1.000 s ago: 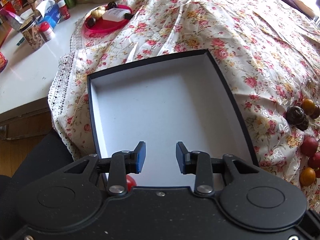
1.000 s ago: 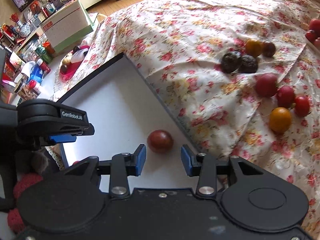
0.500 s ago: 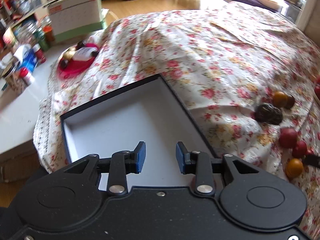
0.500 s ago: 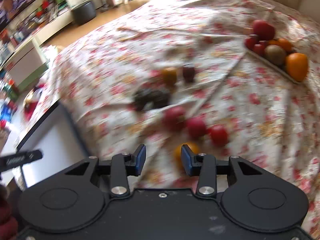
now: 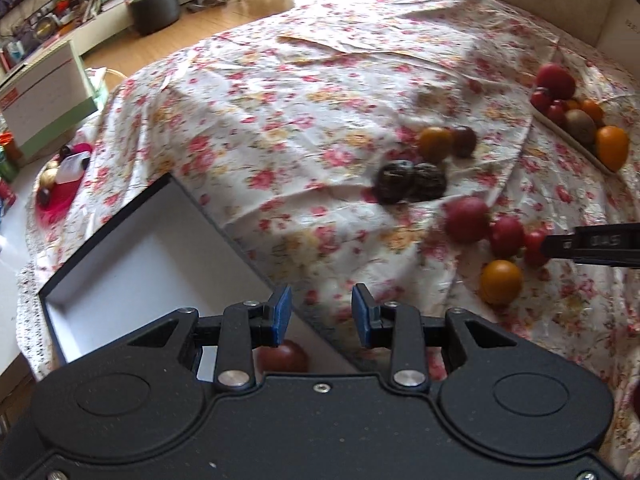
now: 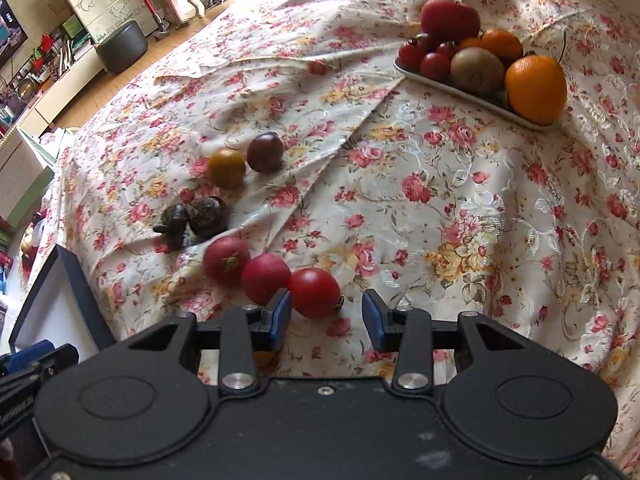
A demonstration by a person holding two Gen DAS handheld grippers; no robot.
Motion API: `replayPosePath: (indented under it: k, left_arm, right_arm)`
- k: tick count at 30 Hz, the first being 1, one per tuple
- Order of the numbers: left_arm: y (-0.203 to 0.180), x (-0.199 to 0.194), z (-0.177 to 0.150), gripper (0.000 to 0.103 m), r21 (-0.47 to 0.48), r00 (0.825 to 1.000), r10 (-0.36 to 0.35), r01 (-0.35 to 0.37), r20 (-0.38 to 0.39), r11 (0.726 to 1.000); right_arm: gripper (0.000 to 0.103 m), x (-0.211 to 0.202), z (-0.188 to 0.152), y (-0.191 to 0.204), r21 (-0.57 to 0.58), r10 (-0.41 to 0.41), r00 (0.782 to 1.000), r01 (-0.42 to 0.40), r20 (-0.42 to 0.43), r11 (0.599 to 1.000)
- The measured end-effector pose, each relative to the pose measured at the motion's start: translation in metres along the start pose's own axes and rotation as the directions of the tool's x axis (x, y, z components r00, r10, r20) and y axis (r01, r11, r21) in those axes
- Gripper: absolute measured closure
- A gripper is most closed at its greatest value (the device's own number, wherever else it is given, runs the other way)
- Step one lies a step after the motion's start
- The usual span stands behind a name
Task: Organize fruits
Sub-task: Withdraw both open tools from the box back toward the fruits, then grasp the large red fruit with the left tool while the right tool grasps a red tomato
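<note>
Both grippers hang above the floral tablecloth (image 6: 440, 184), tipped steeply downward, and each has its blue pads spread with nothing between them. The left gripper (image 5: 321, 314) sits over the right-hand edge of a shallow black box (image 5: 132, 216) with a white floor, and one dark red tomato (image 5: 282, 356) lies inside that box, partly hidden behind the gripper's body. The right gripper (image 6: 326, 320) hovers over the loose fruit on the cloth: a bright red tomato (image 6: 315, 292) lies just ahead of its left pad, not pinched, with two more red ones (image 6: 265, 278) touching in a row to its left. Further up the cloth are two dark wrinkled fruits (image 6: 194, 216) pressed together, and beyond them a yellow-orange tomato (image 6: 226, 168) beside a dark purple one (image 6: 265, 152). In the left wrist view another orange tomato (image 5: 501, 282) lies near the red row, just under the tip of the right gripper's arm. At the far right a white oblong dish (image 6: 472, 94) holds an orange, a kiwi, several small red tomatoes and a large red fruit. Off the cloth to the left, a pink plate (image 5: 56, 200) carries some small items, too blurred to name, and a cardboard carton (image 5: 44, 100) stands behind it.
</note>
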State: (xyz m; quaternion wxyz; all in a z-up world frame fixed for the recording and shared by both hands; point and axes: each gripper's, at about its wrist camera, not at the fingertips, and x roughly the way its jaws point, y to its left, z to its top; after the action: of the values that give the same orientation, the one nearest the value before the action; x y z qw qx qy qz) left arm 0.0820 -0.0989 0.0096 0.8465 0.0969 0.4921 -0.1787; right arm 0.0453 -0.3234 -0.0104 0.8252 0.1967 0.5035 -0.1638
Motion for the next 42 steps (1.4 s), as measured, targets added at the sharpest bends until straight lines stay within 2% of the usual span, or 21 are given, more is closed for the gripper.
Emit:
replayPosePath:
  k: [4,12,14,17,20,24,31,37,42]
  left_arm:
    - [-0.015,0.007,0.009,0.060,-0.002,0.998,-0.057,0.057,-0.020,0.998]
    - [-0.042,0.024,0.026,0.060,-0.018,0.993,-0.113,0.112,-0.025,0.994]
    - [-0.047,0.028,0.031,0.060,-0.029,0.992,-0.126,0.125,-0.022,0.992]
    - [-0.055,0.037,0.038,0.060,-0.038,0.989,-0.147,0.145,-0.031,0.989]
    - [-0.067,0.046,0.043,0.060,-0.032,0.988,-0.145,0.143,-0.046,0.989]
    - [-0.081,0.058,0.048,0.060,-0.028,0.987,-0.143,0.141,-0.075,0.990]
    - [-0.097,0.070,0.056,0.059,-0.017,0.991,-0.109,0.108,-0.075,0.994]
    - [-0.096,0.077,0.065,0.054,-0.070,0.990,-0.111,0.105,-0.085,0.992]
    - [-0.090,0.084,0.069,0.052,-0.136,0.985,-0.145,0.132,-0.091,0.982]
  right_arm:
    - [0.059,0.013,0.000,0.001,-0.007,0.017,1.000,-0.018,-0.016,1.000]
    - [0.058,0.020,0.001,-0.002,-0.017,0.042,0.999,-0.042,-0.003,0.999]
    - [0.070,0.021,0.001,-0.005,-0.025,0.081,0.996,-0.082,-0.021,0.996]
    - [0.070,0.017,-0.002,-0.009,-0.035,0.081,0.997,-0.081,-0.013,0.996]
    - [0.070,0.015,-0.003,-0.011,-0.049,0.050,0.999,-0.050,0.009,0.998]
    - [0.070,0.014,-0.002,-0.019,-0.040,0.067,0.998,-0.066,0.010,0.997]
    - [0.069,0.013,-0.001,-0.031,-0.025,0.073,0.997,-0.072,0.019,0.997]
    - [0.066,0.015,-0.001,-0.031,-0.026,0.070,0.997,-0.070,0.029,0.997]
    - [0.063,0.018,-0.002,-0.026,-0.043,0.054,0.998,-0.053,0.029,0.998]
